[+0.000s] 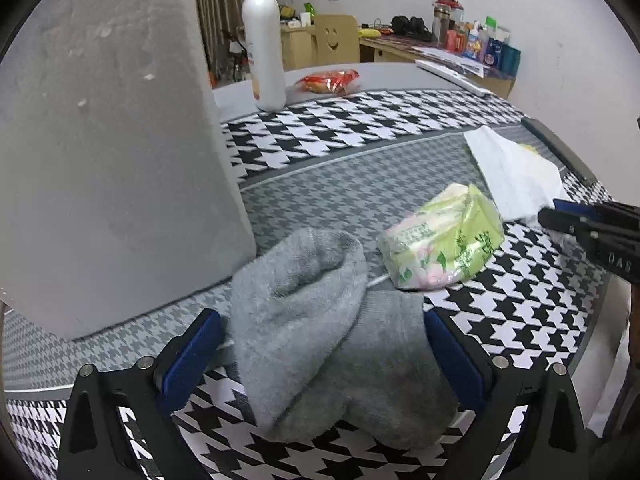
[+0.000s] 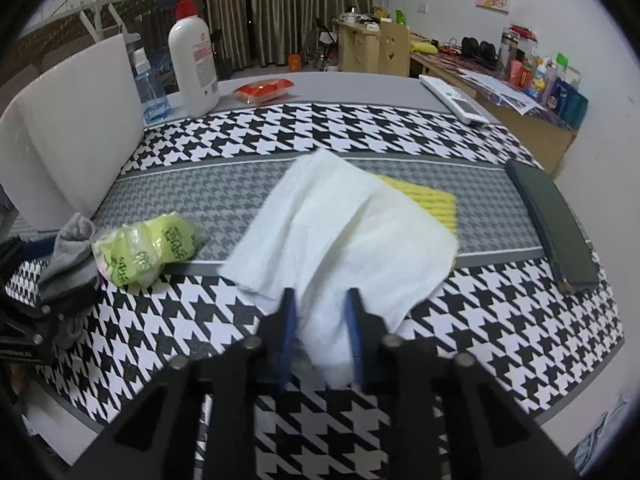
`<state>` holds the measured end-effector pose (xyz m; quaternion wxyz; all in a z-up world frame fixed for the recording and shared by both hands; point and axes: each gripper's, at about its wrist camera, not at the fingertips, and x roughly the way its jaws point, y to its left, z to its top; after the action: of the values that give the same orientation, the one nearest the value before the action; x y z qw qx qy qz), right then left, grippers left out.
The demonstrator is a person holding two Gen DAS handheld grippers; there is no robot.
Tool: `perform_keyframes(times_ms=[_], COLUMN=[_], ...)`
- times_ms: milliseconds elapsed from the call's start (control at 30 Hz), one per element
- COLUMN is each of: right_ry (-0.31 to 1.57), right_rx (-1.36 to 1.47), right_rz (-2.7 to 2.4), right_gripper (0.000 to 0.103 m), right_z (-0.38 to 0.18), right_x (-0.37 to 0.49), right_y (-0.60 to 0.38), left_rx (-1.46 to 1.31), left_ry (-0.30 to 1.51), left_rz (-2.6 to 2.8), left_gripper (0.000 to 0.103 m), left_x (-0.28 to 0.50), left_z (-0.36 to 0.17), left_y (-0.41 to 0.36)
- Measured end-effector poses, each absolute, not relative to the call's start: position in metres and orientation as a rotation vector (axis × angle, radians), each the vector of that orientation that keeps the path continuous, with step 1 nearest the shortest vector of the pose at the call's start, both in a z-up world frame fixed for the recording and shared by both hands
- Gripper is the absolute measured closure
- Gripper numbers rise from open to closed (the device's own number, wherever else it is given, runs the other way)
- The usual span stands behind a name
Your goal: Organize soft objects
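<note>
A grey sock lies crumpled on the houndstooth mat, between the widely spread fingers of my left gripper. The right pad touches it; a thin gap shows at the left pad. Just beyond the sock lies a green tissue pack. My right gripper has its jaws drawn narrow on the near edge of a white cloth, which bunches up between the blue pads. Under the cloth's far side lies a yellow cloth. The sock and tissue pack sit at the left of the right wrist view.
A tall pale foam block stands at the left. A white lotion bottle and a red snack pack sit at the back. A dark flat case lies by the right edge, with a white remote beyond it.
</note>
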<state>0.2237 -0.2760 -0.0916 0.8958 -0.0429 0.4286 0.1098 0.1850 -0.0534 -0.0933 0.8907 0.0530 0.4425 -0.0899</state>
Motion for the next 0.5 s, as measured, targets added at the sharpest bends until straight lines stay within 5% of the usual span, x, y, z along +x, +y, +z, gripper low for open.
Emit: perform_keyframes(times_ms=[167, 367, 500], right_ry=[0.894, 0.889, 0.861], right_rx=[-0.06, -0.018, 0.047], right_rz=[0.226, 0.272, 0.304], right_gripper=[0.095, 0.098, 0.098], right_z=[-0.091, -0.09, -0.082], right_x=[0.225, 0.22, 0.215], right_y=[-0.281, -0.285, -0.297], left_rx=[0.112, 0.112, 0.084], left_ry=[0.903, 0.874, 0.872], left_rz=[-0.208, -0.205, -0.212], left_gripper=[0.021, 0.075, 0.082], left_x=[0.178, 0.176, 0.176], left_z=[-0.09, -0.086, -0.084], left_y=[-0.057, -0.055, -0.049])
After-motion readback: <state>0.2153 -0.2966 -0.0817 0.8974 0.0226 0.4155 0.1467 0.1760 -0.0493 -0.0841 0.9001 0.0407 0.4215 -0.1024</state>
